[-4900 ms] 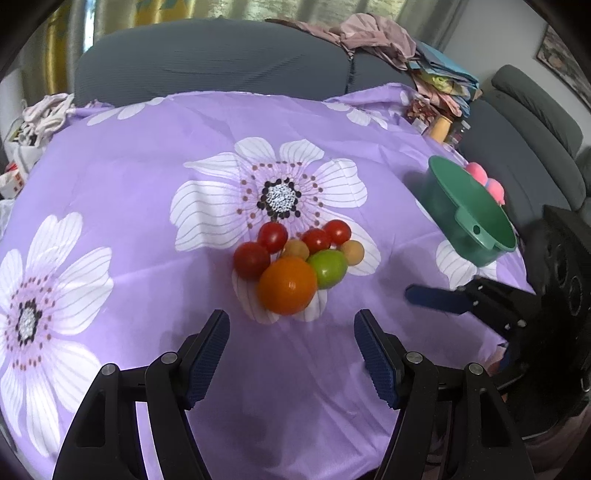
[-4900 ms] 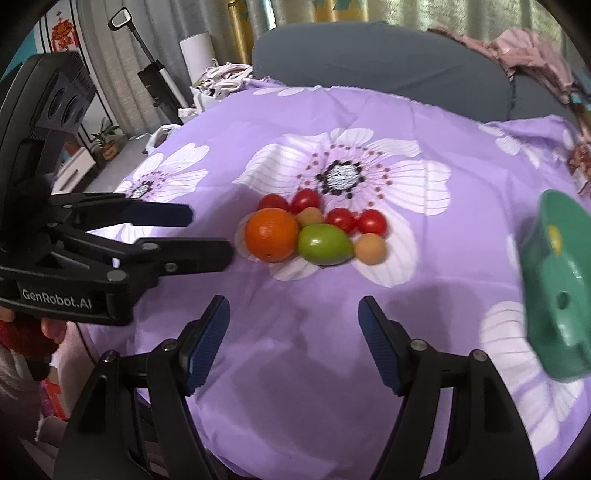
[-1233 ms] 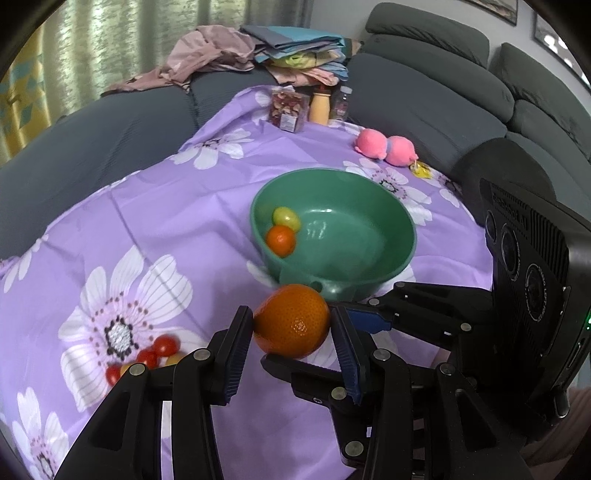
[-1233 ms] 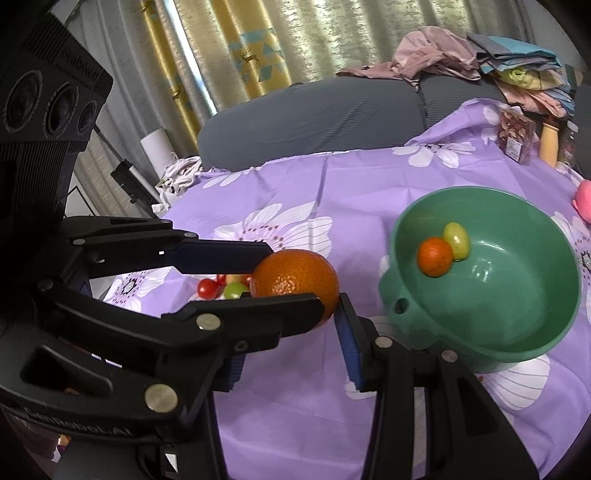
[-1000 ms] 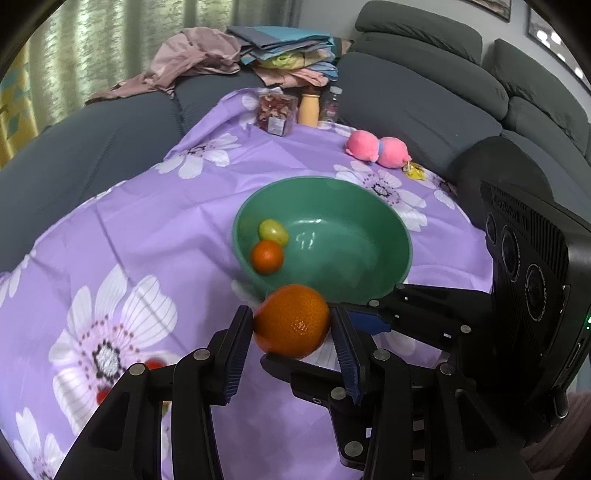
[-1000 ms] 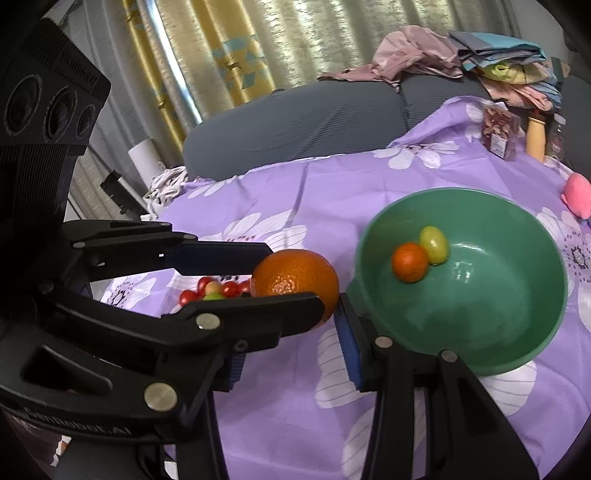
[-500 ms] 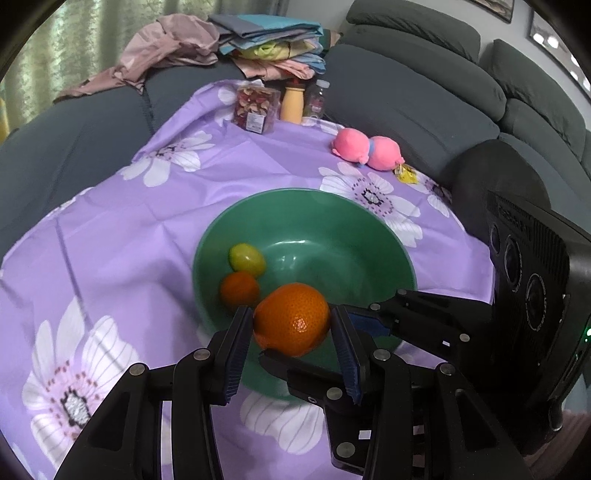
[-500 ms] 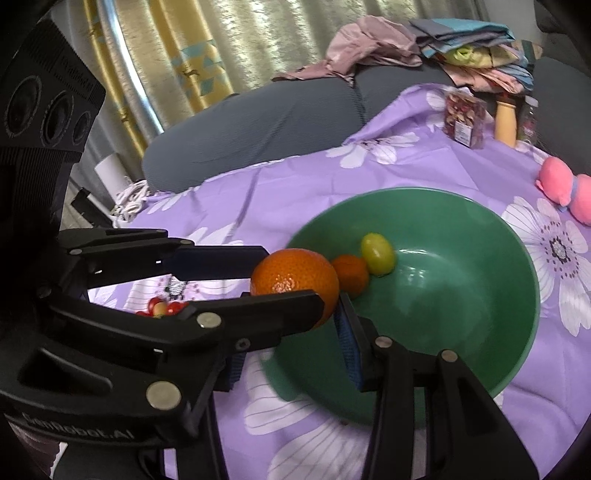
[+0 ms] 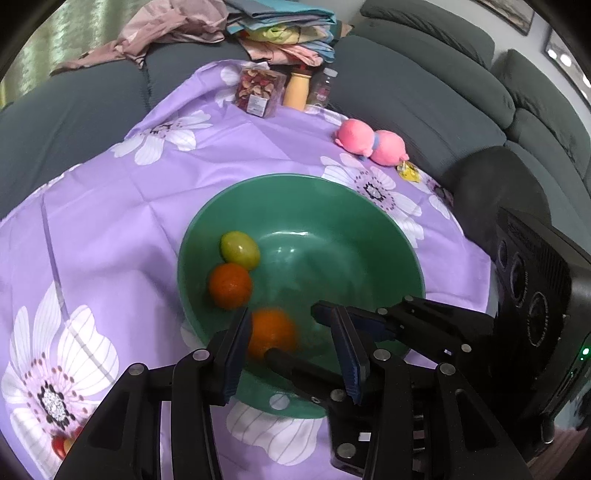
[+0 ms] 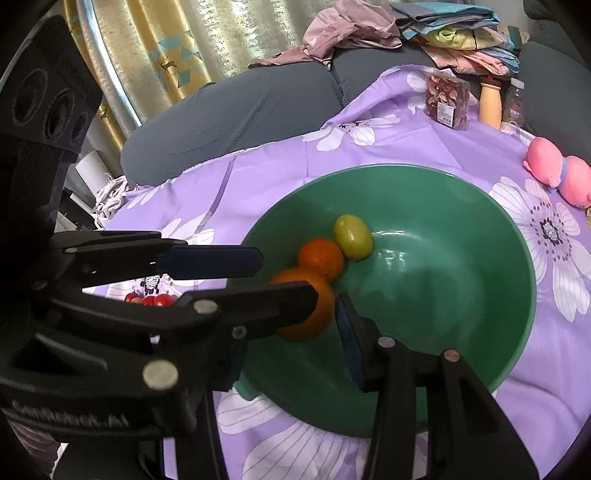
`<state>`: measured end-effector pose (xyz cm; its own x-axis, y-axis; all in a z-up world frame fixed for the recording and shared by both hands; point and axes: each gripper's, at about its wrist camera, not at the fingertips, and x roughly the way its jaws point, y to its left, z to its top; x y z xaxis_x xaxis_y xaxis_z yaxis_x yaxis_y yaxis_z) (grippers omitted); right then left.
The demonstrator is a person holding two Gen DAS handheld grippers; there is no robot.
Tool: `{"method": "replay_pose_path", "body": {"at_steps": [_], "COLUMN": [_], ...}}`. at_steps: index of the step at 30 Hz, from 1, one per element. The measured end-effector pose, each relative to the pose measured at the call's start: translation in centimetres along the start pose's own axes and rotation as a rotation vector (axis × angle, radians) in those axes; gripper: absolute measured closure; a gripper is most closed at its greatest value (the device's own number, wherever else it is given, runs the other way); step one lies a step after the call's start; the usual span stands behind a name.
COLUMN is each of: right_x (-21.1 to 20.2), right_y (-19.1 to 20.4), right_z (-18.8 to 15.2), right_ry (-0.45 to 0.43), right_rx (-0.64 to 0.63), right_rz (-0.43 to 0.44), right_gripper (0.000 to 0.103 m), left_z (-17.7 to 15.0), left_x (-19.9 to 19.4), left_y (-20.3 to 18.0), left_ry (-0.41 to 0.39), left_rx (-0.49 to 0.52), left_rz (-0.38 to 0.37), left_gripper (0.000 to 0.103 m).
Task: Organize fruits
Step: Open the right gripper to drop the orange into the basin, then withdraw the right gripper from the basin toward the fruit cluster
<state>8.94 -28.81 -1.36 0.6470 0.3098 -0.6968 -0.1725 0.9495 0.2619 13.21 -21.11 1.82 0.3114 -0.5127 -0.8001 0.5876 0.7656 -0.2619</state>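
Observation:
A green bowl [image 9: 388, 236] sits on the purple flowered cloth [image 9: 122, 206]. It holds a small orange [image 9: 229, 285], a yellow-green fruit [image 9: 239, 250] and a larger orange [image 9: 271, 332], blurred, below my grippers. My left gripper [image 9: 295, 343] is open over the bowl's near side, jaws apart and off the large orange. My right gripper [image 10: 291, 332] is open beside it, interleaved with the left. The bowl [image 10: 461, 206], large orange [image 10: 314, 314], small orange [image 10: 320, 258] and yellow-green fruit [image 10: 352, 236] show in the right wrist view. Red tomatoes [image 10: 149, 299] lie on the cloth behind the left gripper.
A pink plush toy [image 9: 369, 142], a snack box [image 9: 258, 92] and bottles [image 9: 297, 88] stand at the cloth's far edge. Grey sofa [image 9: 424, 96] surrounds the table, with piled clothes [image 9: 229, 22] on it. Curtains [image 10: 166, 44] hang on the left.
Both grippers moved over the bowl with the large orange clamped between them. Now the jaws have opened and the orange has dropped from them into the bowl.

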Motion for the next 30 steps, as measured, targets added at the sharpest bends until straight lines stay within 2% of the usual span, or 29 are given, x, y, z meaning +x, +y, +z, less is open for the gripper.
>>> {"method": "replay_pose_path", "body": {"at_steps": [8,12,17,19,21,30], "right_x": [-1.6,-2.8,-4.0,-4.3,-4.6,-5.7], "right_y": [1.0,2.0,3.5,4.3,4.9,8.6], "right_z": [-0.4,-0.7,-1.1,-1.4,-1.6,-2.9], "right_ry": [-0.023,-0.039,-0.049,-0.048,-0.046,-0.033], "right_rx": [-0.03,-0.05,-0.081,-0.1,-0.113,-0.19], "right_rz": [-0.036,-0.04,-0.031,-0.03,-0.024,0.013], "right_gripper": [0.056,0.053,0.048,0.043,0.042,0.038], "left_z": [-0.7,-1.7,-3.4,-4.3,-5.3,-9.5], "left_x": [-2.3,-4.1,-6.1,-6.8,-7.7,-11.5], "left_y": [0.9,1.5,2.2,2.4,2.8,4.0], "left_ry": [-0.039,-0.061,-0.075,-0.081,-0.089,-0.132], "left_rx": [-0.042,-0.059,-0.084,-0.095,-0.114,-0.18], "left_rz": [0.04,0.072,0.103,0.123,0.124,0.161], "left_gripper": [0.059,0.048,0.045,0.036,0.033,0.032]}}
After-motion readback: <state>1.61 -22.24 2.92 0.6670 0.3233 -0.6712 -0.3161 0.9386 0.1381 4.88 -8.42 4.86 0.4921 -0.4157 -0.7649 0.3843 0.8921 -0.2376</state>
